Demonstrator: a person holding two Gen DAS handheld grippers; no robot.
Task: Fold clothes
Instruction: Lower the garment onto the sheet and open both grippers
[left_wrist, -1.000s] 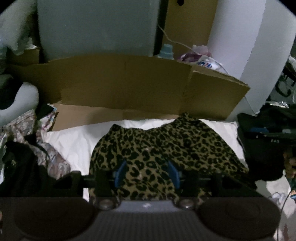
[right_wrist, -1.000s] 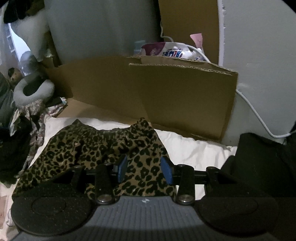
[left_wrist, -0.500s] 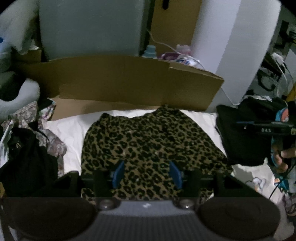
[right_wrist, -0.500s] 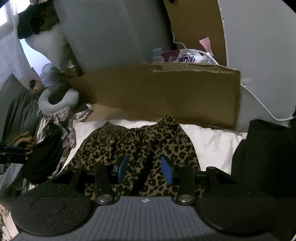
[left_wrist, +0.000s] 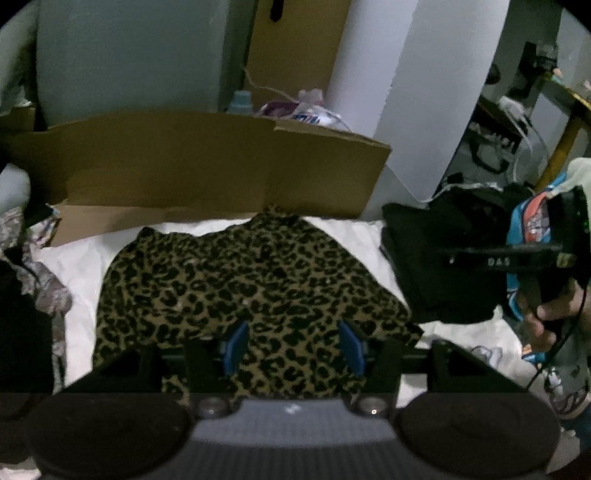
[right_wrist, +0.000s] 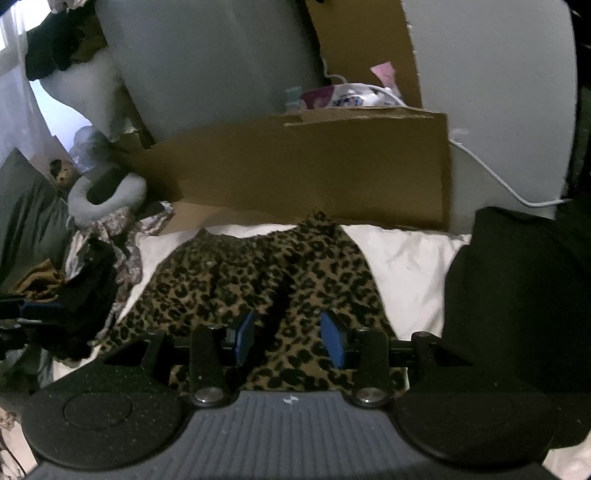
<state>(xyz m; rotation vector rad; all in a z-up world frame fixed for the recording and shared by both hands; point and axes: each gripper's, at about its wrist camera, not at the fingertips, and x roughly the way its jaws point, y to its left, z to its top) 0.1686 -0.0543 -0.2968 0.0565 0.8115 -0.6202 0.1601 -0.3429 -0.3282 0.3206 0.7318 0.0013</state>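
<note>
Left wrist view: left gripper (left_wrist: 293, 345) nearest the lens, blue pads spread wide, nothing between them, hovering over the near hem of the leopard-print garment (left_wrist: 243, 284). Garment lies spread on a white sheet (left_wrist: 85, 266), rumpled, its far edge bunched in a small peak at centre. Right of it, a black pile of clothes (left_wrist: 443, 254). At far right a hand (left_wrist: 546, 314) grips the other tool's handle. Beyond the garment, a long cardboard panel (left_wrist: 192, 162) stands upright across the scene; behind it a plastic bag (left_wrist: 306, 110).

Right wrist view: right gripper (right_wrist: 288, 338) also spread, empty, above the garment's (right_wrist: 258, 273) near edge; contact with the cloth cannot be determined. A dark crease runs down the garment just ahead of the pads. Black fabric (right_wrist: 517, 288) to the right, touching the sheet (right_wrist: 406, 258). Left, a heap of mixed clothes (right_wrist: 99, 266); farther left, a grey neck pillow (right_wrist: 107, 195). Cardboard panel (right_wrist: 314, 166) behind, a white cable (right_wrist: 498, 181) running down the wall at right.
</note>
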